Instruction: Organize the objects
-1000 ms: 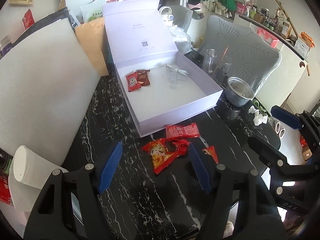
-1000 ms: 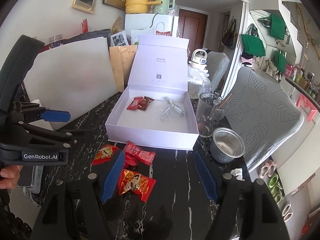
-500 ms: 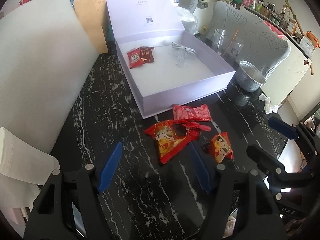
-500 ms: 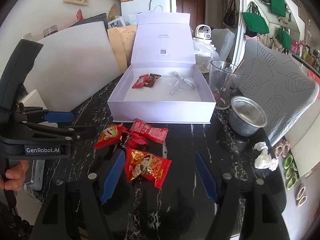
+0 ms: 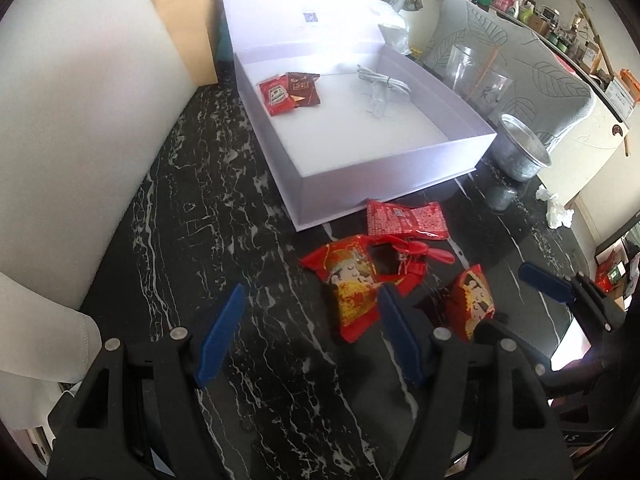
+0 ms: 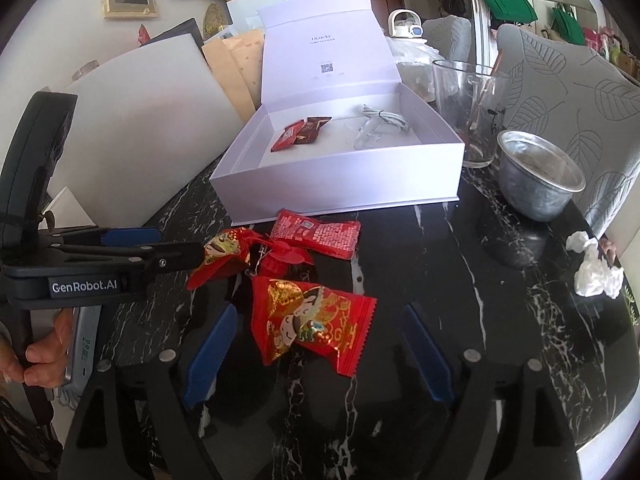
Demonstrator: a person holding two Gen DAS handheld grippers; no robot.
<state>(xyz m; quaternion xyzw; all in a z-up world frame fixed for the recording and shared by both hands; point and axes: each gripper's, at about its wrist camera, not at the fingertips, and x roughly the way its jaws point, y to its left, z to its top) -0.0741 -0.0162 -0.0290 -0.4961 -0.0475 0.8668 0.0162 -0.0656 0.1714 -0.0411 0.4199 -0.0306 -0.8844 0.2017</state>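
Two packets [image 5: 290, 93] are already lying in the box [image 5: 384, 168]; three are still waiting at its six o'clock, and you are widening your empty right gripper [image 6: 316, 354] around the nearest snack bag [image 6: 308, 322], left gripper [image 5: 310, 332] half-open, empty

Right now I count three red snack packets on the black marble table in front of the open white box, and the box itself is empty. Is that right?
Not quite: the white box is not empty. The right wrist view shows two small packets and a coiled white cable lying inside it. The three red snack packets do lie on the black marble table in front of the box.
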